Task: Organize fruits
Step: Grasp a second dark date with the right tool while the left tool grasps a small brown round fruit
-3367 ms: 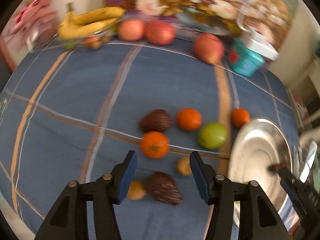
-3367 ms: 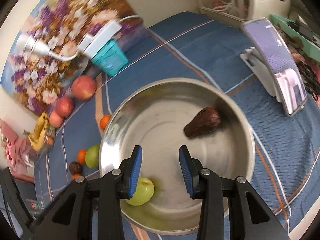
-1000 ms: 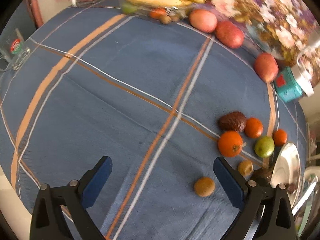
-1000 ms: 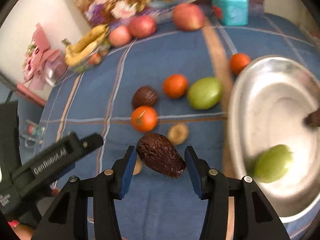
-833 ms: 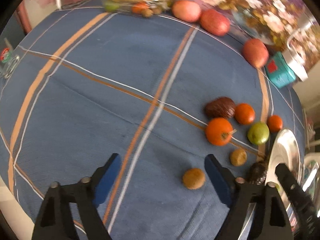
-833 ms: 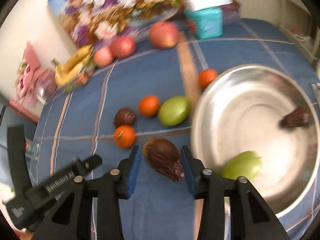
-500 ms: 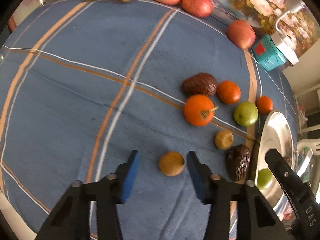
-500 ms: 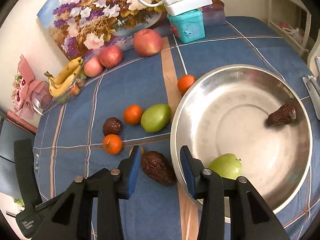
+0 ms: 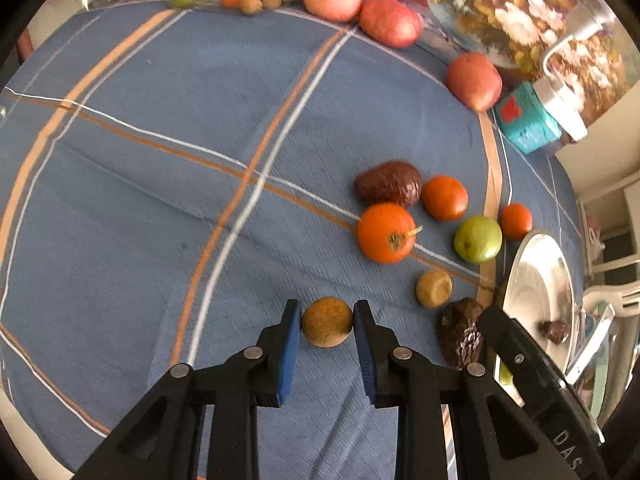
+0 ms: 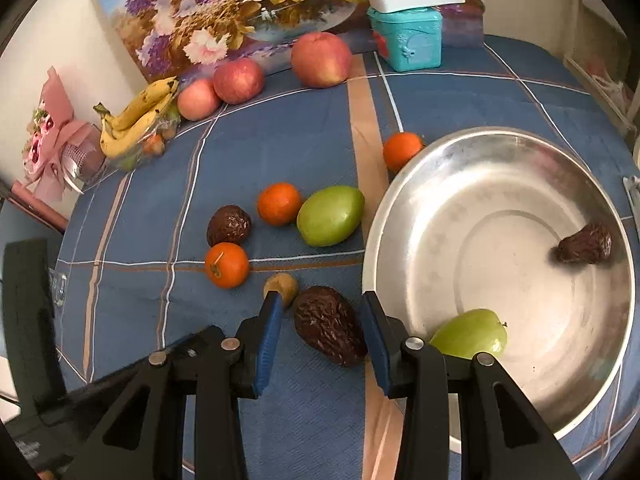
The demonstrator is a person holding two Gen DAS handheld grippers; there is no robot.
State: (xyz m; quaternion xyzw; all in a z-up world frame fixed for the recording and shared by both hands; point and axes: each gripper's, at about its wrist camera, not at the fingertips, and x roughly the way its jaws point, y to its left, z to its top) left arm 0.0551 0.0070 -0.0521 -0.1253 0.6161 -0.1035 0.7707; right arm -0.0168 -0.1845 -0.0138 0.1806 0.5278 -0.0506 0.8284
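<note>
Blue checked cloth (image 9: 160, 200) covers the table, with a flower painting (image 9: 500, 12) propped along its far edge. From the left wrist view, the left gripper (image 9: 327, 322) brackets a small brown kiwi (image 9: 327, 321), its blue pads set narrow and right against the fruit's sides; whether they are already pressing cannot be told for certain, though it looks like a light hold. Beyond the kiwi lie a stemmed orange (image 9: 385, 232), a second kiwi (image 9: 434, 288), a dark avocado (image 9: 388, 184) and a green apple (image 9: 477, 239), with the steel bowl (image 9: 536, 264) to the kiwi's right. From the right wrist view, the right gripper (image 10: 320, 316) hovers with its jaws apart around another wrinkled avocado (image 10: 328, 330) lying on the cloth just beside the bowl (image 10: 400, 208), neither pad clearly touching. Inside the bowl sit a green apple (image 10: 470, 338) and a dark avocado (image 10: 586, 245). To do this well, each gripper should probably close squarely across the fruit's widest part, gently, since both fruits look soft and could roll on the cloth, then lift clear of the rim before moving over the bowl.
</note>
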